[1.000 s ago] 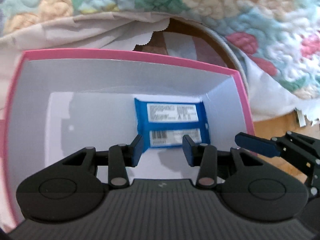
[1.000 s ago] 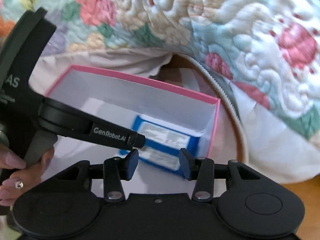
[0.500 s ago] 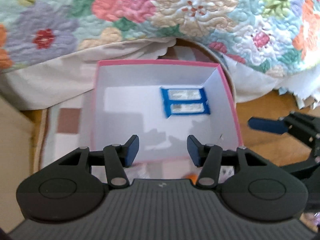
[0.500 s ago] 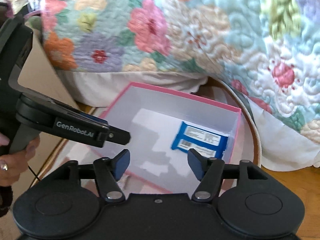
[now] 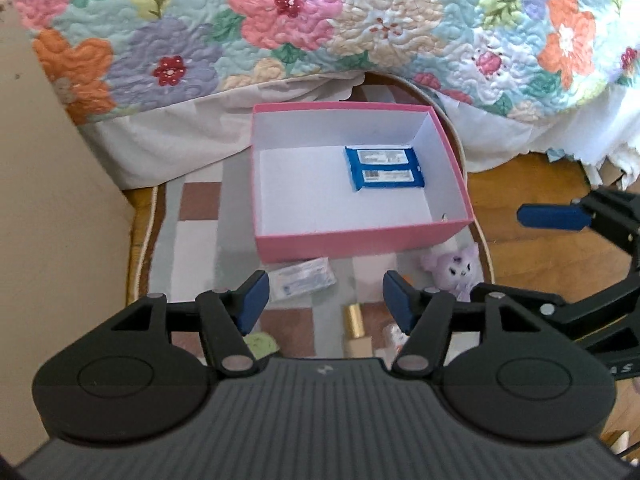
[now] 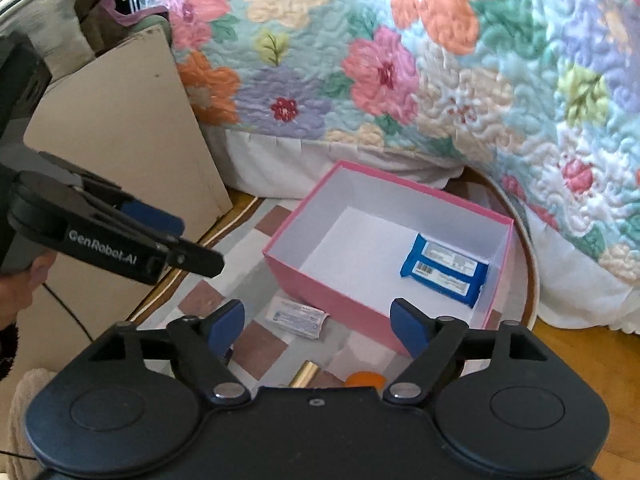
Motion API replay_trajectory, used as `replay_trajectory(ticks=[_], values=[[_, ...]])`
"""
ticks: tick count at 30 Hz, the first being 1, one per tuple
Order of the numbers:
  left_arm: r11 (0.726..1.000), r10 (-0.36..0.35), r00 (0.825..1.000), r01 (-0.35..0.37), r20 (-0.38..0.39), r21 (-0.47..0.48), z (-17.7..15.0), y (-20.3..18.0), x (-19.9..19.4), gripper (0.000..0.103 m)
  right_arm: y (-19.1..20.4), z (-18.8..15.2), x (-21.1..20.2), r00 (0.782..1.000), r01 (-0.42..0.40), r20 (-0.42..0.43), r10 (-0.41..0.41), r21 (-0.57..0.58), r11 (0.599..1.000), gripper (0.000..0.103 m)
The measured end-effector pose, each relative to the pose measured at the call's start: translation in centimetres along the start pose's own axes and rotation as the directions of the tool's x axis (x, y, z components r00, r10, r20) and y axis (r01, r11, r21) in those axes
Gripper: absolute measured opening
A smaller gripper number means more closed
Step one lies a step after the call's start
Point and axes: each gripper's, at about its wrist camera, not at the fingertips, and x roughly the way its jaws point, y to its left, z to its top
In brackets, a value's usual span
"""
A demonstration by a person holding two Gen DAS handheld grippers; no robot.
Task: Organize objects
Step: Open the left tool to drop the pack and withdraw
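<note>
A pink box (image 5: 360, 240) with a white inside stands on a checked rug; it also shows in the right wrist view (image 6: 320, 280). A blue wipes pack (image 5: 384, 168) lies flat in its far right corner (image 6: 444, 270). My left gripper (image 5: 326, 300) is open and empty, held above the rug in front of the box. My right gripper (image 6: 316, 324) is open and empty, near the box's front corner. On the rug in front of the box lie a white sachet (image 5: 302, 279), a purple plush toy (image 5: 452, 270), a gold tube (image 5: 354, 320) and a green item (image 5: 262, 344).
A flowered quilt (image 5: 320, 20) hangs over the bed behind the box. A beige board (image 5: 48, 200) leans at the left. Wooden floor (image 5: 520, 256) lies to the right of the rug. An orange item (image 6: 364, 379) peeks out by my right gripper.
Both grippers have pulled back and up out of the box. The wipes pack stays in the box. Both sets of fingers have opened wider. The loose items on the rug have come into view.
</note>
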Motion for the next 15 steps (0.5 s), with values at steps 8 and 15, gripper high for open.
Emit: replay_trajectory(ticks=[8, 15], values=[[1.000, -0.025, 0.999, 0.025, 0.028, 0.004, -3.7, 0.8, -2.5, 0.071, 4.3, -2.2, -1.6, 1.000, -0.024, -0.021, 0.023, -0.083, 0.996, 0.092], [0.995, -0.030, 1.000, 0.030, 0.000, -0.091, -7.2, 3.5, -1.2, 0.076, 7.0, -4.6, -0.8, 0.983, -0.177, -0.075, 0.170, -0.109, 0.978, 0.093]])
